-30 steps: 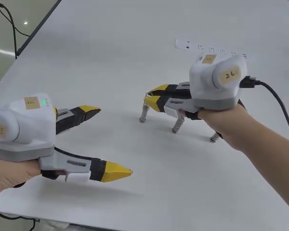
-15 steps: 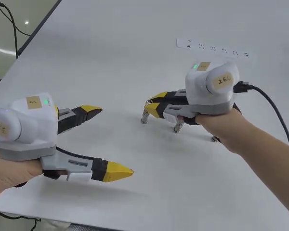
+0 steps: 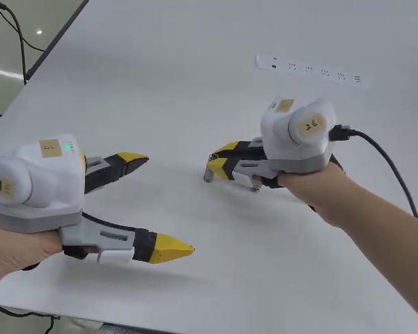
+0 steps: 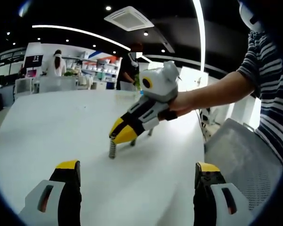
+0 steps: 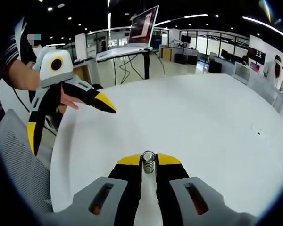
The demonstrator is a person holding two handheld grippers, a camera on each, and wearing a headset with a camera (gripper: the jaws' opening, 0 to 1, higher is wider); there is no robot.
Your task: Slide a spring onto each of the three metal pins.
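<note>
Now the jaws of the right gripper (image 5: 148,159) pinch the spring (image 5: 148,163) at their tips.

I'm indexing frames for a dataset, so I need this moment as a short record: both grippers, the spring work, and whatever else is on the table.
surface: white table
left gripper: open, fingers wide apart, held over bare table near the person
right gripper: fingers shut on the top of an upright spring that stands on the table
second spring: partly hidden under the right gripper
far side: white power strip
</note>
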